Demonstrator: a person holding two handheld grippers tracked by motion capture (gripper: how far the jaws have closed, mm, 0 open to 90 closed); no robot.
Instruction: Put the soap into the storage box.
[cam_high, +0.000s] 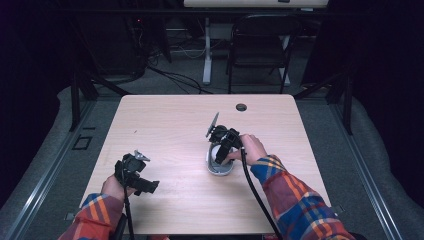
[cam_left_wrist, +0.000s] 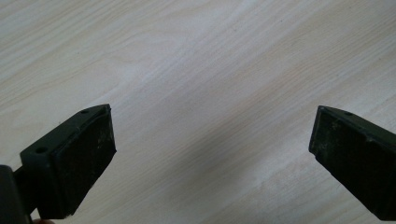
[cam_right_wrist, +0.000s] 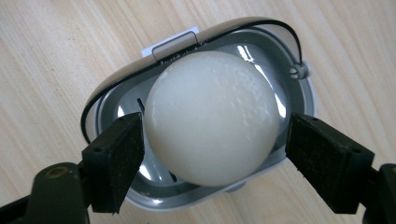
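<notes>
Egg (cam_right_wrist: 210, 116) sits in the slicer cradle (cam_right_wrist: 299, 100) mid-counter (cam_high: 170, 120). Right gripper (cam_right_wrist: 212, 158) straddles it — left pad looks to touch the shell, right pad shows a gap, so jaws are narrow and seemingly letting go. Step looks like placing the egg. Next: lift clear without nudging it. Left gripper (cam_left_wrist: 210, 154) hovers over bare counter — jaws wide, empty.
</notes>
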